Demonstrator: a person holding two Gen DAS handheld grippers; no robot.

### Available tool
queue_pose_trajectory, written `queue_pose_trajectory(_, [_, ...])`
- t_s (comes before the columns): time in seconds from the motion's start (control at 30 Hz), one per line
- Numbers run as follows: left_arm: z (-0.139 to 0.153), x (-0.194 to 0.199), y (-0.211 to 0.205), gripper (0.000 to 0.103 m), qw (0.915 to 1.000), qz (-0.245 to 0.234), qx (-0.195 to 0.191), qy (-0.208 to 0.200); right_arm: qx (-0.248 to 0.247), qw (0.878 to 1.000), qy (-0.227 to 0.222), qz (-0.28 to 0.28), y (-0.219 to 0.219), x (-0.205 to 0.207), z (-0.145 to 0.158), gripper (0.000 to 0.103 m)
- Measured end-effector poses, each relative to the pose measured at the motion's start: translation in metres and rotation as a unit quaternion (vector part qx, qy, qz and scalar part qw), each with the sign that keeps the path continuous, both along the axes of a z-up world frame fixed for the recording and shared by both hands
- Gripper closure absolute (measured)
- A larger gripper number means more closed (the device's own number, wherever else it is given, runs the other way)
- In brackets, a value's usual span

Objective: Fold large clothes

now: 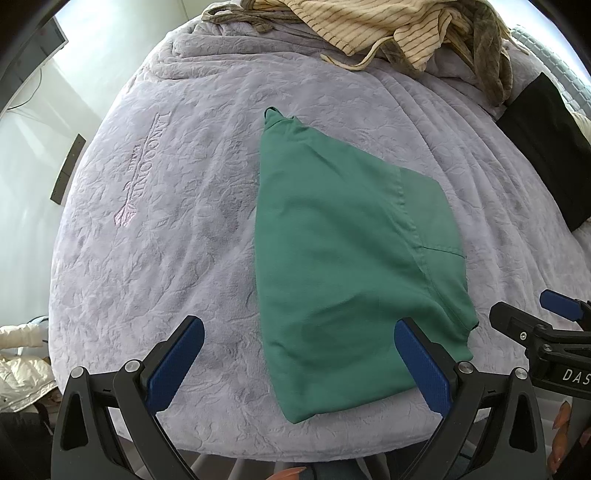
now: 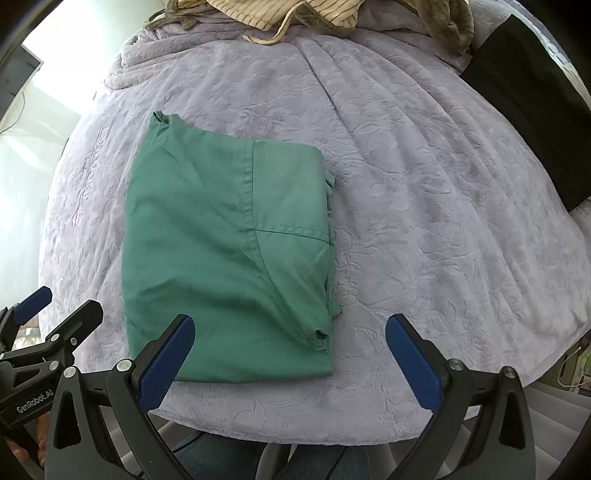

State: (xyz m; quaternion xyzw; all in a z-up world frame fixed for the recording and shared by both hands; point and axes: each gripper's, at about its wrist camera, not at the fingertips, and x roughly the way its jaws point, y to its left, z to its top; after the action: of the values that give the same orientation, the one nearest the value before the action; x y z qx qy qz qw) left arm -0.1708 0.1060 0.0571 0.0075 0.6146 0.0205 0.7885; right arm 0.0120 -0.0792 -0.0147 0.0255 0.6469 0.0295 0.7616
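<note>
A green garment (image 1: 343, 251) lies folded into a flat rectangle on the lilac bedspread (image 1: 166, 221); it also shows in the right wrist view (image 2: 221, 251). My left gripper (image 1: 299, 343) is open and empty, held above the garment's near edge. My right gripper (image 2: 290, 339) is open and empty, above the garment's near right corner. The right gripper also shows at the right edge of the left wrist view (image 1: 546, 325). The left gripper shows at the left edge of the right wrist view (image 2: 44, 325).
A striped cream garment (image 1: 369, 26) and a grey-brown one (image 1: 487, 48) lie heaped at the far side of the bed. A black folded cloth (image 1: 543, 147) lies at the far right. The bed's near edge (image 2: 295, 428) is just below the grippers.
</note>
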Motion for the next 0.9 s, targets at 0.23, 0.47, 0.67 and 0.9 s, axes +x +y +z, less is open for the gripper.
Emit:
queue_pose_trajectory(0.23, [-0.0001, 0.0004, 0.0002, 0.0, 1.0, -0.001, 0.001, 0.0, -0.002, 1.0, 0.0, 0.001, 0.001, 0.0, -0.0001, 0.0])
queue_pose_trajectory(0.47, [-0.0004, -0.0002, 0.0014, 0.0, 1.0, -0.002, 0.0, 0.003, -0.001, 1.0, 0.0, 0.001, 0.001, 0.0003, -0.0002, 0.0])
queue_pose_trajectory(0.67, [-0.0009, -0.0003, 0.001, 0.0, 1.0, -0.002, 0.002, 0.004, -0.001, 1.0, 0.0, 0.0, 0.0009, 0.0001, -0.0007, 0.0])
queue_pose_trajectory(0.9, [-0.003, 0.0011, -0.0002, 0.0, 0.9999, -0.003, 0.007, 0.006, -0.001, 1.0, 0.002, -0.001, 0.0021, 0.0007, -0.0009, 0.0])
